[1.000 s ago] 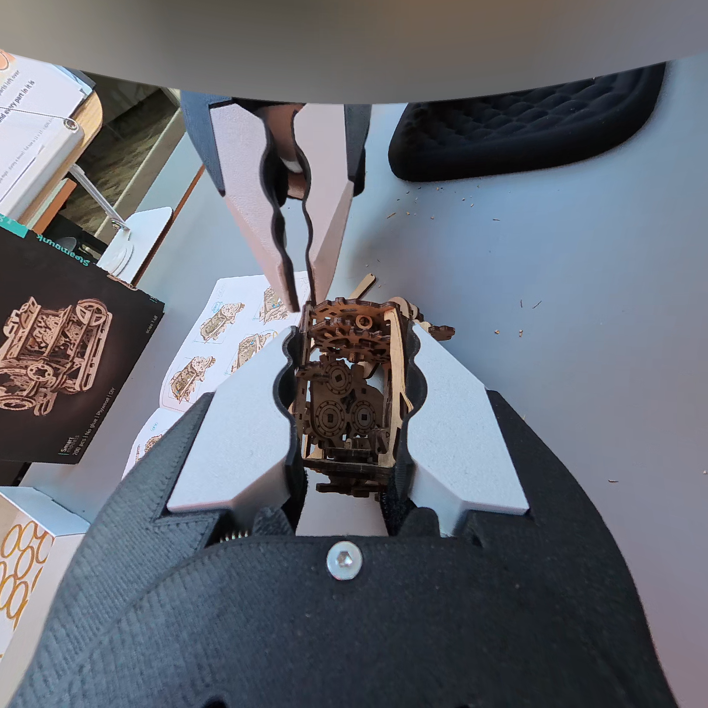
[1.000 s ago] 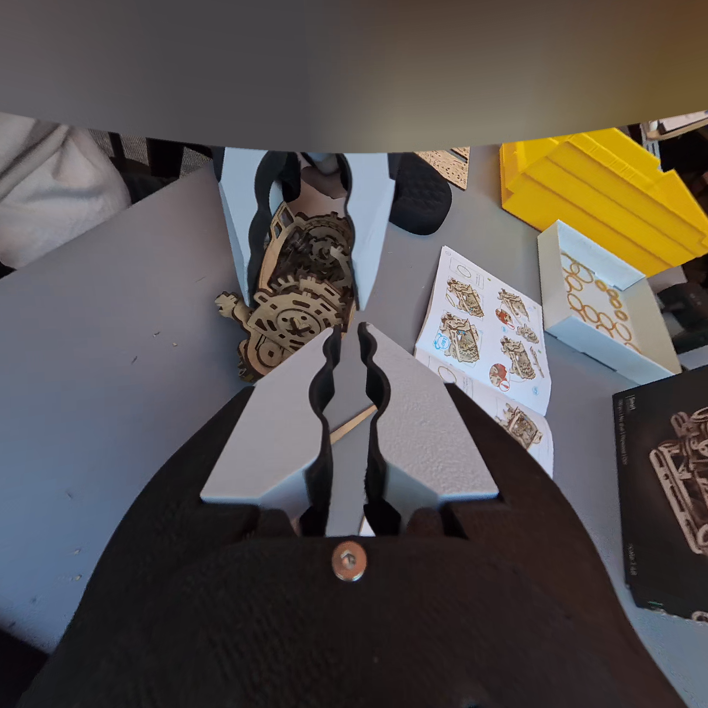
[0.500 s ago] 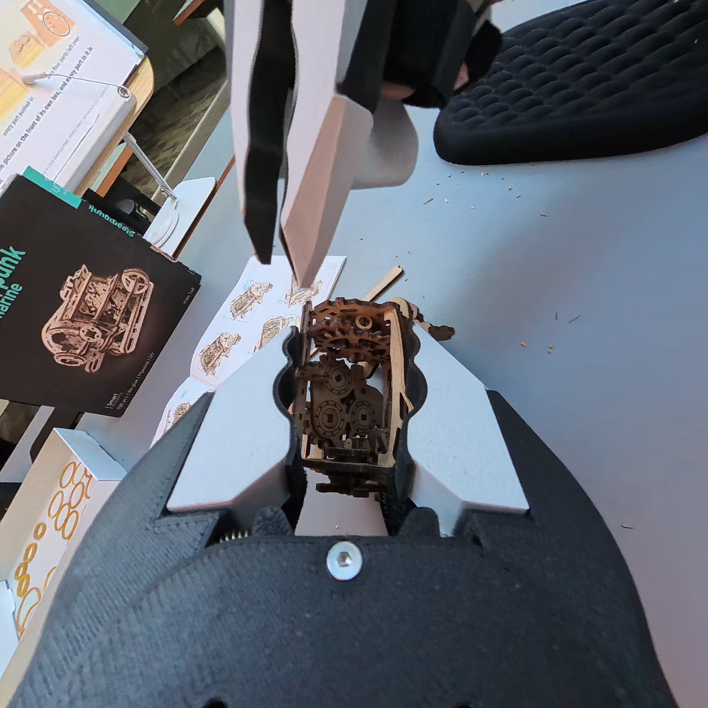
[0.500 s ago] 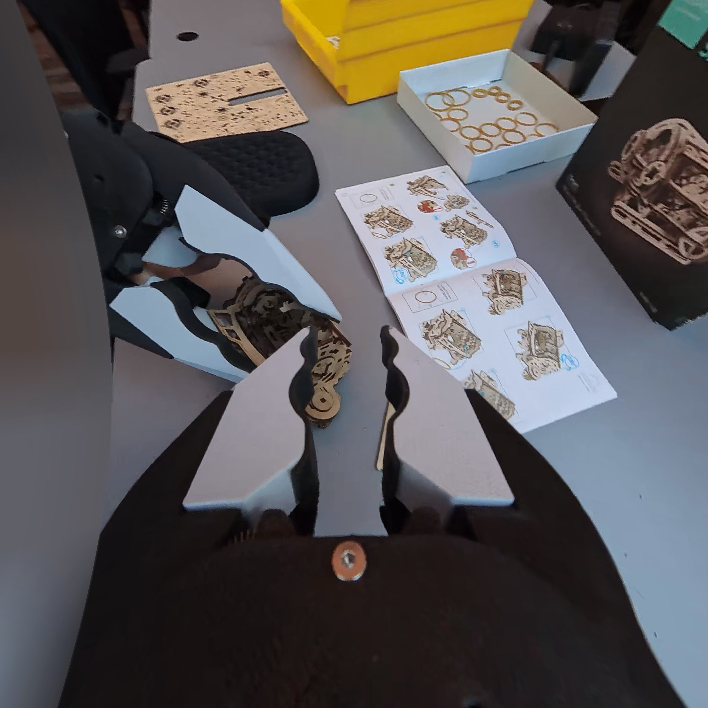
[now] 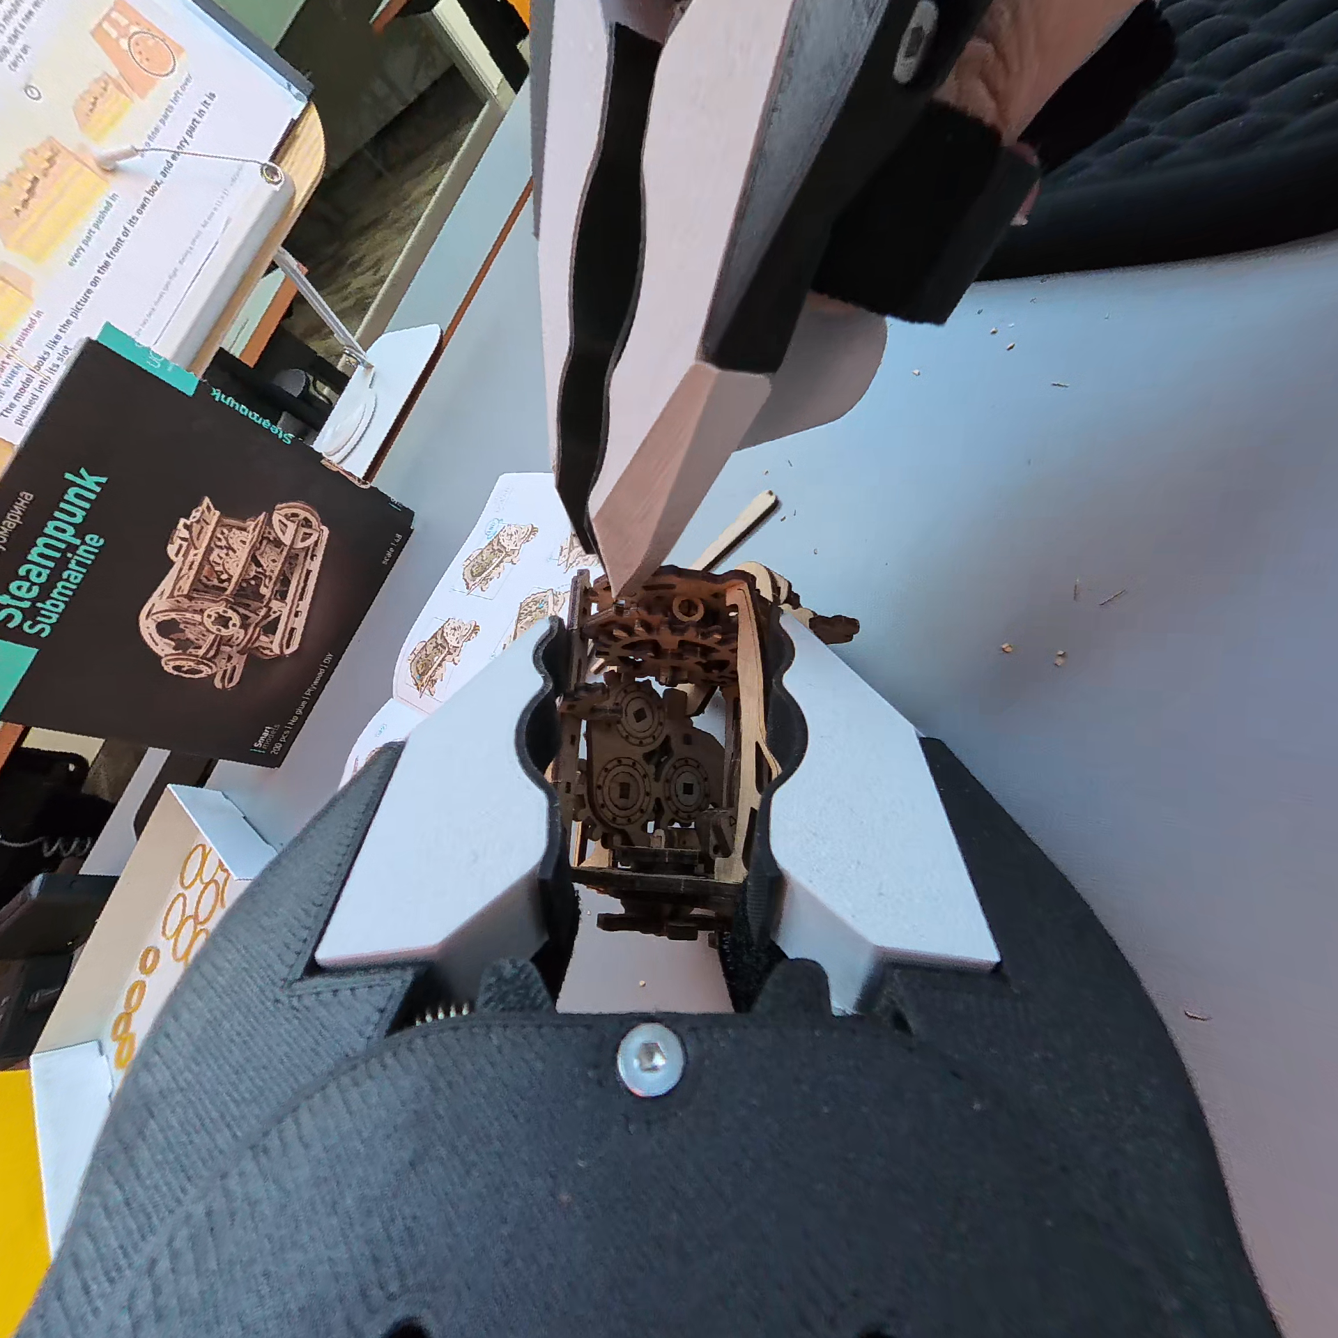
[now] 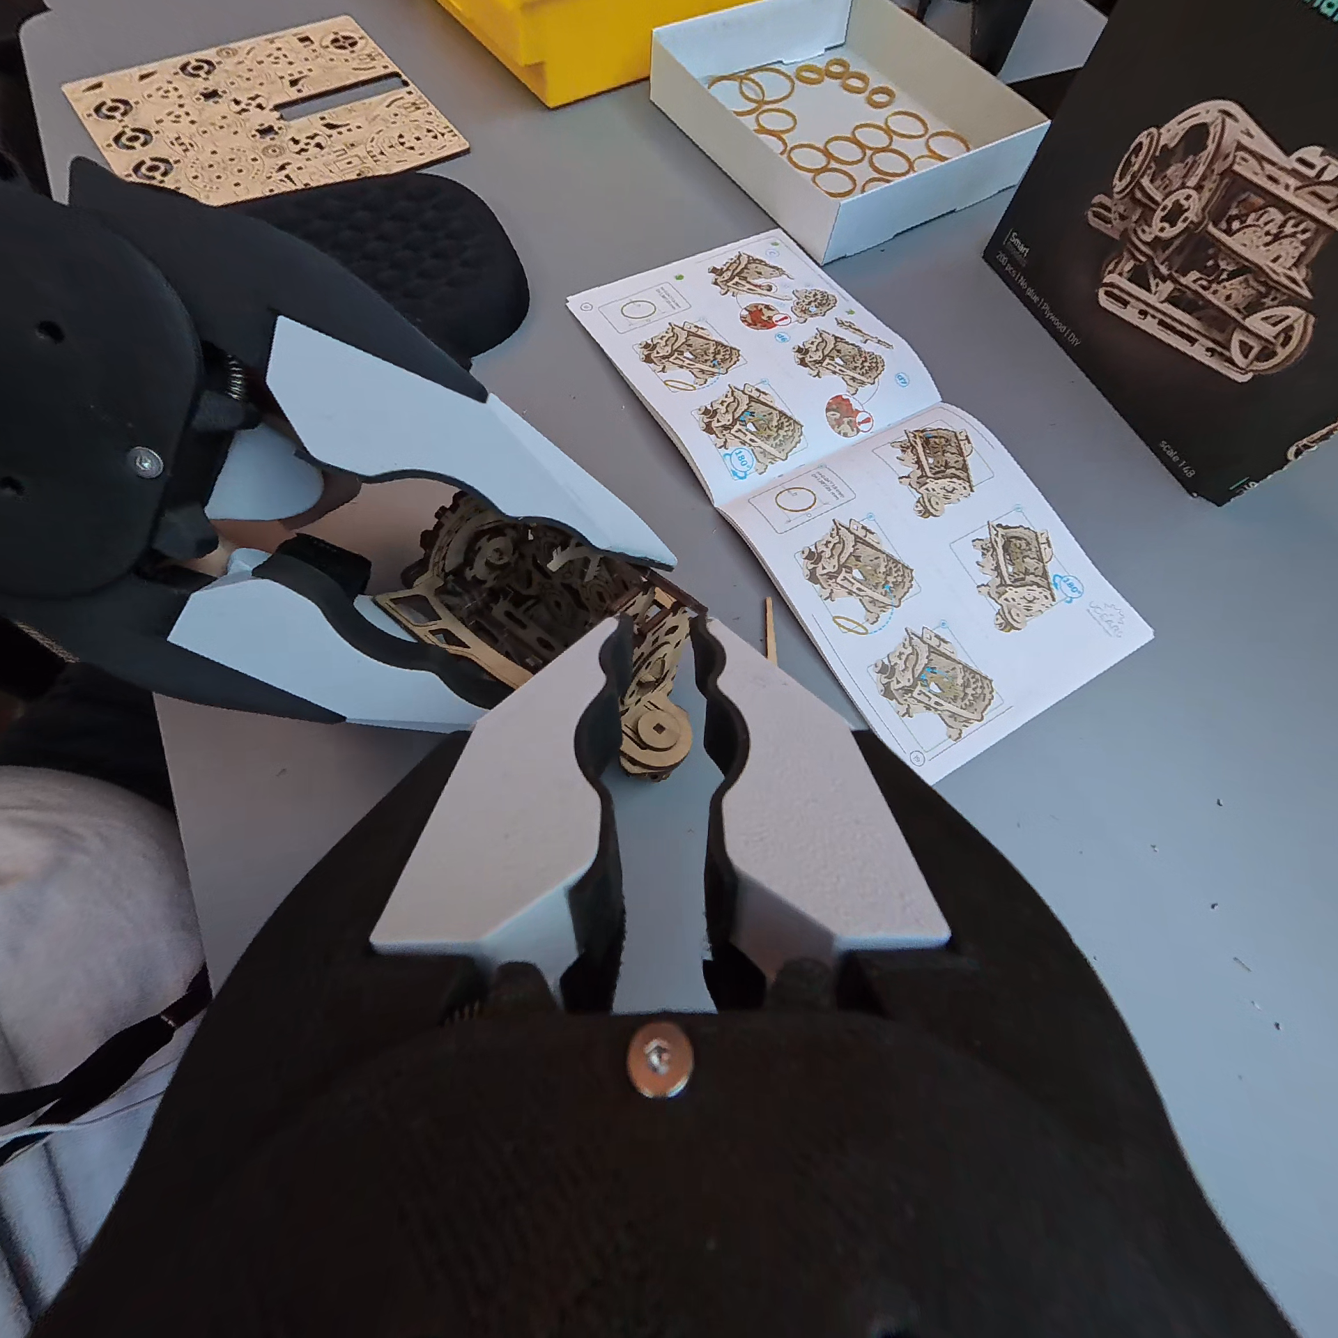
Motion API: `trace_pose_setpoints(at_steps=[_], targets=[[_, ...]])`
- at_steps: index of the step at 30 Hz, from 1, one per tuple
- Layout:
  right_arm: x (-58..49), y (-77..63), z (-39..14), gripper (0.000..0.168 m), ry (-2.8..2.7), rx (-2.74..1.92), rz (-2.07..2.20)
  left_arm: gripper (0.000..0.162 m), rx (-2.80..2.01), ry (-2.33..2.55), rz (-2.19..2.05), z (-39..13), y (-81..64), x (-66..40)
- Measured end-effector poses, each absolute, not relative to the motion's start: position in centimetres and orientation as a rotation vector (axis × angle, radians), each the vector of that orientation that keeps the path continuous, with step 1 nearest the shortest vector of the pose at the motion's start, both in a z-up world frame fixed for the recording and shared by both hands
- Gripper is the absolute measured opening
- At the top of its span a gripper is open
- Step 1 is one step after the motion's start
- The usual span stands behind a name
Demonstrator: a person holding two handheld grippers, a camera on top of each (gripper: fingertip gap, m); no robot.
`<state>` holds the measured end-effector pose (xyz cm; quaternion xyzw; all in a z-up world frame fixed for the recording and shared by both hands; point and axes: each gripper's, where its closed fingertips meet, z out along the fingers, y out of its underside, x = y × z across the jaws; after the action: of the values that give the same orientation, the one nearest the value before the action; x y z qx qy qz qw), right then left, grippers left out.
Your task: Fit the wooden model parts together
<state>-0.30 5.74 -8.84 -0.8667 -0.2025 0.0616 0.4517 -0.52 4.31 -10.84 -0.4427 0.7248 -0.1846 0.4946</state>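
Note:
The wooden model (image 5: 651,753), a small frame packed with gears, lies on its side on the grey table. My left gripper (image 5: 666,637) is shut on it across its two side walls. In the right wrist view the left gripper (image 6: 572,637) reaches in from the left around the model (image 6: 521,579). My right gripper (image 6: 657,630) is narrowly open, its tips straddling the model's front end where a round wheel with a square hole (image 6: 655,731) sits. In the left wrist view the right gripper (image 5: 604,565) comes down from above, one tip touching the model's top front corner.
An open instruction booklet (image 6: 854,507) lies right of the model, with a thin wooden stick (image 6: 771,630) beside it. Farther back are the black model box (image 6: 1195,253), a white tray of rings (image 6: 847,130), a yellow bin (image 6: 579,43), a plywood parts sheet (image 6: 253,108) and a black pad (image 6: 405,253). My two grippers' fingertips are within a few centimetres of each other.
My right gripper swung round, came down onto the model's front end, and its fingers narrowed over the last half second. My left gripper kept holding the model still.

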Motion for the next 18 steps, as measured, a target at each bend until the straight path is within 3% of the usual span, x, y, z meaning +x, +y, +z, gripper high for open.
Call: trace_pose_setpoints(at_steps=[18], targets=[[-0.58,5.63,-9.09,0.004,-0.407,-2.176,0.197,0.054,-1.072,1.743,-0.408,-10.87,4.33,-0.51]])
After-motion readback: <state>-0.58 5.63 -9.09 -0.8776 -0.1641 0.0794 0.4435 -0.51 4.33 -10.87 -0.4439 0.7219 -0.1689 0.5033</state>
